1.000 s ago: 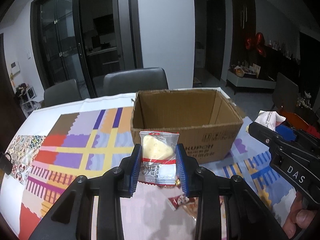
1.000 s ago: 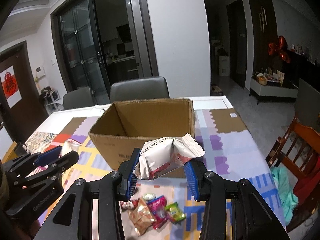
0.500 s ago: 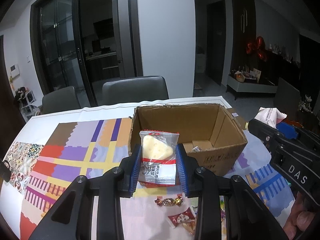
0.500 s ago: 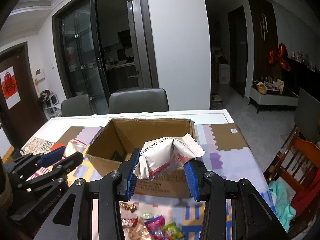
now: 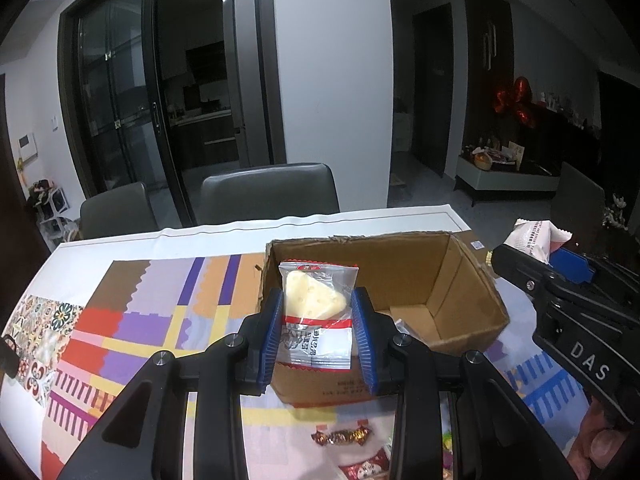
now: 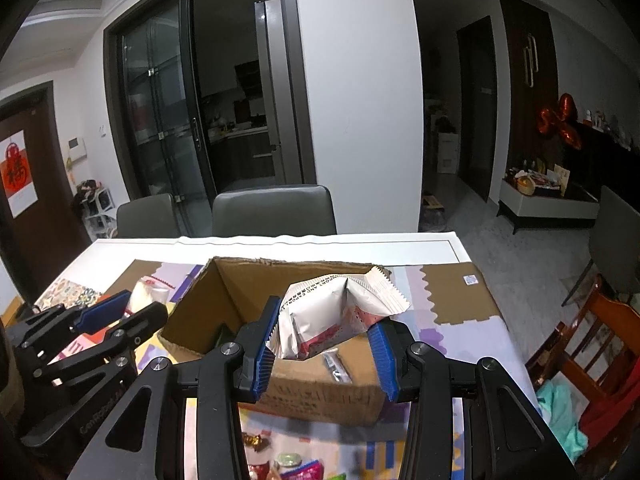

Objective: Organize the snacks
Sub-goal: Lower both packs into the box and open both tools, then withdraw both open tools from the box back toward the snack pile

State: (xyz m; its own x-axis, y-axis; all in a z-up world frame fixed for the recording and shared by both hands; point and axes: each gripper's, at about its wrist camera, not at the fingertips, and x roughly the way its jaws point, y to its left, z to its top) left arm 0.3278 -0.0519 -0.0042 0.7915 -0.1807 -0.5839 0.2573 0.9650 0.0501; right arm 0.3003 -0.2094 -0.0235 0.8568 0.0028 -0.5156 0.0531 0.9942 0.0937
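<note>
An open cardboard box (image 5: 464, 276) (image 6: 200, 320) stands on the patterned tablecloth. My left gripper (image 5: 318, 330) is shut on a clear packet with a pale yellow wedge-shaped snack (image 5: 316, 312), held above the box's near left edge. My right gripper (image 6: 326, 350) is shut on a crumpled white snack packet (image 6: 340, 312), held above the box's near wall. The right gripper also shows in the left wrist view (image 5: 560, 276), and the left gripper in the right wrist view (image 6: 116, 316). A few small items lie on the box floor (image 6: 336, 366).
Loose wrapped candies lie on the tablecloth in front of the box (image 5: 346, 436) (image 6: 304, 468). Two grey chairs (image 5: 268, 194) stand at the table's far side. A wooden chair with a teal cloth (image 6: 580, 360) is to the right of the table.
Both grippers rose and moved forward with their packets, from in front of the box to above its near edge. The box interior now shows.
</note>
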